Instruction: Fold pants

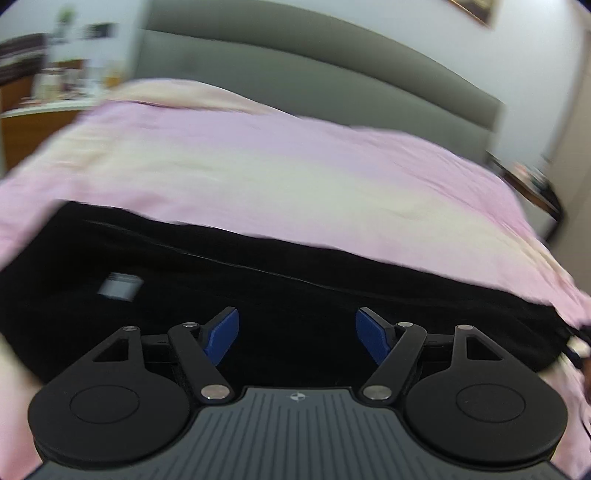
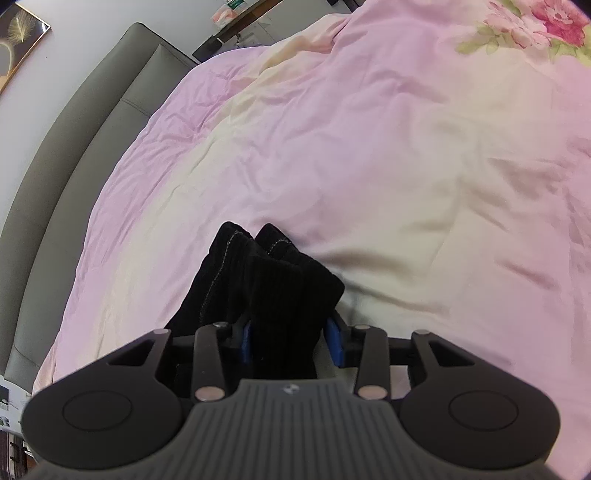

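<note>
The black pants (image 1: 258, 288) lie flat across the pink bed cover (image 1: 280, 170) in the left wrist view, with a small white label (image 1: 120, 286) at the left. My left gripper (image 1: 297, 338) is open just above the pants and holds nothing. In the right wrist view my right gripper (image 2: 291, 341) is shut on a bunched end of the black pants (image 2: 273, 273), whose stitched hems stick up beyond the blue pads (image 2: 334, 341) above the cover.
The pink and cream bed cover (image 2: 388, 155) has a flower print (image 2: 535, 26) at the far right. A grey padded headboard (image 2: 74, 147) runs along the left. A desk with clutter (image 1: 55, 88) and a framed picture (image 2: 18, 40) stand beyond the bed.
</note>
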Demonstrator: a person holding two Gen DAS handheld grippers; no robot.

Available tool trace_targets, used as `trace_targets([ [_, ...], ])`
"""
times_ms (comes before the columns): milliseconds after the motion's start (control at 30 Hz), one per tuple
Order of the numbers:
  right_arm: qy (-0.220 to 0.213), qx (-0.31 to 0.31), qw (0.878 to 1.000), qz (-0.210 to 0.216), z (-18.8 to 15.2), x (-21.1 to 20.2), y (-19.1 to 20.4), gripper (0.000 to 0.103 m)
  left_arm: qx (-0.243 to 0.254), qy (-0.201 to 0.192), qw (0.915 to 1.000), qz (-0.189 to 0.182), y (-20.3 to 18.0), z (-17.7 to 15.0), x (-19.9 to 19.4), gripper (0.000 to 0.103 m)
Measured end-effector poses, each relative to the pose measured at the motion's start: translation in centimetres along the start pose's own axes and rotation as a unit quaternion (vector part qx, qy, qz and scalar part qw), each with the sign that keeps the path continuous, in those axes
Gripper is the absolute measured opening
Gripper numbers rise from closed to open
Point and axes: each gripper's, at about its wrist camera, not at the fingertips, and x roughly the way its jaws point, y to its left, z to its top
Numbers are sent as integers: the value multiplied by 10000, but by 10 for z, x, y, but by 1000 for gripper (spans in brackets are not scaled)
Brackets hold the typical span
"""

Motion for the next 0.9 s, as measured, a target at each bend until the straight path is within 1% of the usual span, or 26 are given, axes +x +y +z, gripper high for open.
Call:
trace_targets([
  [33, 59, -1, 10000, -13, -1, 1, -1, 40, 255, 195, 9993, -202, -31, -3, 19, 85],
  [67, 167, 24, 9998, -40, -2, 3, -2, 42, 501, 368, 9975, -351, -60, -6, 35, 85],
  [100, 398, 80, 9992, -60, -4, 9, -5, 51, 745, 532, 9947, -468, -88, -8, 51, 85],
  [133, 622, 146, 9980, -25, -8, 14, -9, 55, 967, 674, 9914, -562, -115, -10, 65, 85],
  [167, 671, 165, 9976, 22, -10, 16, -11, 55, 1154, 804, 9878, -661, -140, -12, 79, 85],
  [233, 615, 170, 9979, 77, -11, 15, -11, 55, 1479, 1018, 9803, -829, -186, -14, 101, 85],
  [333, 537, 484, 9970, 287, -8, 15, -18, 55, 1948, 1125, 9692, -1006, -242, -16, 121, 85],
  [367, 524, 605, 9962, 348, -7, 16, -22, 55, 2092, 1127, 9652, -1093, -256, -17, 126, 85],
  [400, 526, 686, 9954, 401, -6, 18, -26, 55, 2232, 1110, 9611, -1190, -269, -18, 130, 82],
  [433, 526, 733, 9949, 443, -5, 19, -28, 52, 2408, 1073, 9555, -1323, -281, -18, 134, 73],
  [467, 519, 764, 9945, 483, -5, 21, -31, 52, 2564, 1048, 9508, -1391, -293, -21, 137, 69],
  [500, 516, 796, 9941, 534, -4, 22, -32, 51, 2704, 1047, 9466, -1407, -301, -22, 142, 65],
  [600, 494, 932, 9922, 669, -1, 26, -36, 46, 3161, 1085, 9343, -1238, -322, -28, 161, 65],
  [633, 491, 988, 9913, 711, -1, 28, -38, 45, 3281, 1211, 9290, -1212, -328, -31, 171, 65],
  [667, 488, 1036, 9906, 749, 0, 29, -40, 44, 3346, 1503, 9225, -1207, -331, -36, 183, 65],
  [700, 487, 1085, 9898, 785, 0, 30, -41, 43, 3337, 1978, 9150, -1105, -332, -43, 201, 65],
  [733, 485, 1111, 9893, 814, 0, 31, -42, 43, 3263, 2142, 9153, -993, -330, -51, 212, 67],
  [833, 485, 1032, 9901, 823, 0, 33, -41, 40, 3024, 2051, 9266, -886, -327, -58, 217, 73],
  [900, 495, 961, 9906, 834, 1, 31, -40, 36, 2893, 1992, 9324, -854, -326, -56, 209, 73],
])
